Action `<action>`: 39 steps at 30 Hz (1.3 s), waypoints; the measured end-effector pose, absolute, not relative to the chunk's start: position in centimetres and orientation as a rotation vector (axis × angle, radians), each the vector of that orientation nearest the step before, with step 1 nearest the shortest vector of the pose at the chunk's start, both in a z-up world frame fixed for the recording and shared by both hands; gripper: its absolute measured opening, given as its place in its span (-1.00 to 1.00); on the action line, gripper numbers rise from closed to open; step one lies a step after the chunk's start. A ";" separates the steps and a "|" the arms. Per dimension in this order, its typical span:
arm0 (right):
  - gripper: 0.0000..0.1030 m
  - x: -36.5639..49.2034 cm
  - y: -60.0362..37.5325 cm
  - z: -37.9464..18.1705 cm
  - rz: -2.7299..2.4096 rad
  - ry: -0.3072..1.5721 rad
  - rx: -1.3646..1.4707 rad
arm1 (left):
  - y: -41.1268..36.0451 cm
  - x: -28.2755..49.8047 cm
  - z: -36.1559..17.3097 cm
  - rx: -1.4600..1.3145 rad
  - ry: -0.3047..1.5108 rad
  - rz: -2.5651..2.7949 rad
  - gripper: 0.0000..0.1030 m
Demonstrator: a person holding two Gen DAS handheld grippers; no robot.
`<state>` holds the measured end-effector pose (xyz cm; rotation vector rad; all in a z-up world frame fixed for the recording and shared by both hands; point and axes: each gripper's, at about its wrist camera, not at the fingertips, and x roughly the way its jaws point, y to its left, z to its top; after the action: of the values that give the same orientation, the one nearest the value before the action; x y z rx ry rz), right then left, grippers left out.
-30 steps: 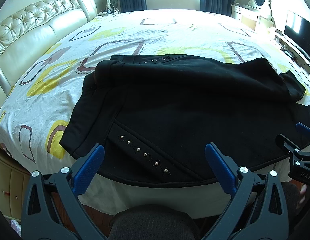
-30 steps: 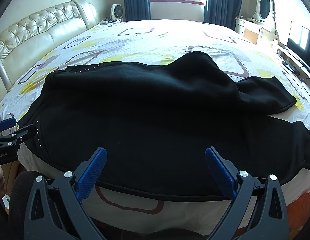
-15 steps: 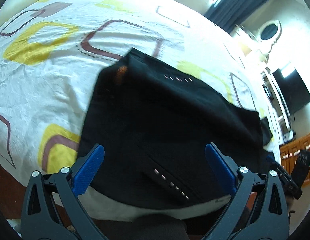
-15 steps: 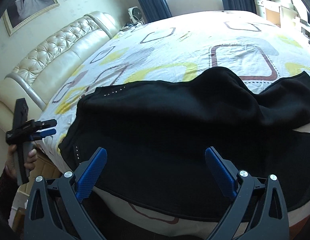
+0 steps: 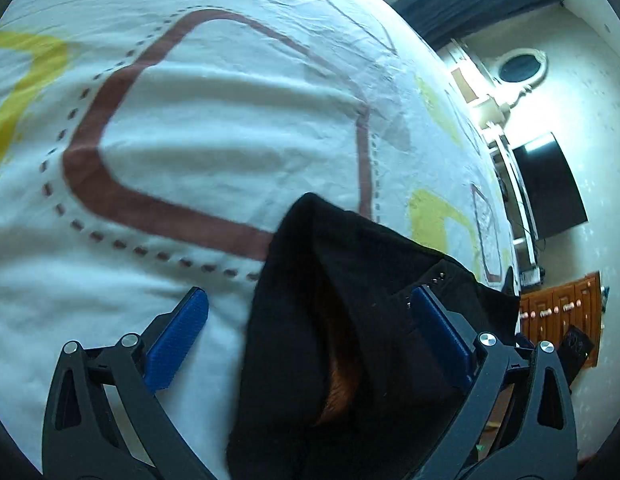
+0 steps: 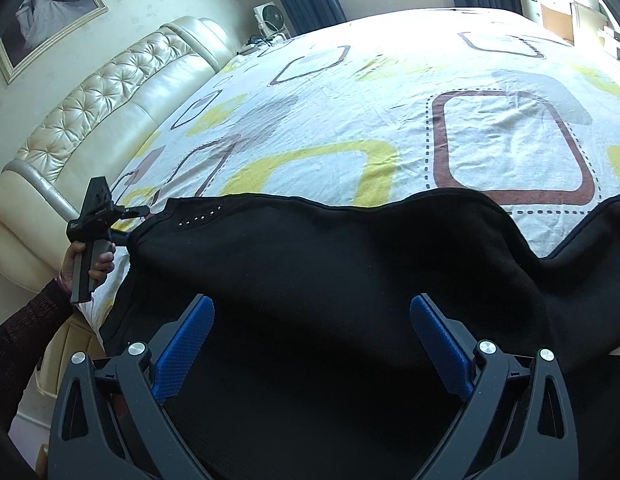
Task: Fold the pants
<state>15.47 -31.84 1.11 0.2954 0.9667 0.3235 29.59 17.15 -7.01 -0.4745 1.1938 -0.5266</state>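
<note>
Black pants (image 6: 329, 272) with small silver studs lie spread across the near side of the bed. In the left wrist view the far waistband corner of the pants (image 5: 349, 300) sits between the wide-open blue fingers of my left gripper (image 5: 310, 316), close over the sheet. The right wrist view shows the left gripper (image 6: 134, 212) at that far-left corner of the pants. My right gripper (image 6: 310, 328) is open and empty, hovering over the middle of the pants.
The bed sheet (image 6: 389, 92) is white with yellow and brown squares. A cream tufted headboard (image 6: 90, 112) runs along the left. A TV (image 5: 549, 188) and dresser stand at the right wall. A fan (image 6: 270, 20) stands by the window.
My left gripper moved forward and down to the pants' far waistband corner, which now lies between its fingers. My right gripper rose and tilted slightly left.
</note>
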 end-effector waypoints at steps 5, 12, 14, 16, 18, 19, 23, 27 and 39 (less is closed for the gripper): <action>0.90 17.2 -30.9 0.2 0.435 1.011 0.329 | 14.3 31.2 -7.2 -0.388 1.220 -0.632 0.96; 0.90 23.4 -29.3 0.9 0.579 1.061 0.199 | 15.1 33.1 -7.7 -0.461 1.241 -0.612 0.96; 0.90 25.5 -28.6 0.6 0.609 1.085 0.156 | 14.4 32.7 -7.1 -0.417 1.208 -0.651 0.95; 0.90 27.5 -27.5 -0.2 0.621 1.122 0.104 | 13.3 32.4 -6.8 -0.329 1.186 -0.664 0.30; 0.90 29.1 -26.3 -1.3 0.635 1.179 0.050 | 12.7 32.4 -7.5 -0.236 1.203 -0.625 -0.15; 0.90 29.7 -25.6 -1.9 0.619 1.194 0.009 | 12.9 32.4 -7.6 -0.238 1.202 -0.620 -0.25; 0.88 31.3 -24.4 -3.8 0.623 1.260 -0.018 | 14.1 32.6 -7.5 -0.276 1.203 -0.630 -0.51; -0.42 31.8 -24.3 -5.0 0.605 1.320 -0.010 | 13.1 32.1 -7.1 -0.187 1.173 -0.638 -0.69; -0.84 24.5 -23.3 3.7 0.573 1.056 -0.055 | 14.1 29.2 -1.3 -0.255 0.999 -0.722 -0.78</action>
<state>24.50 -23.29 3.70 -0.0547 1.0557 0.5726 29.16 14.09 -1.34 -0.2545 0.9992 -0.7220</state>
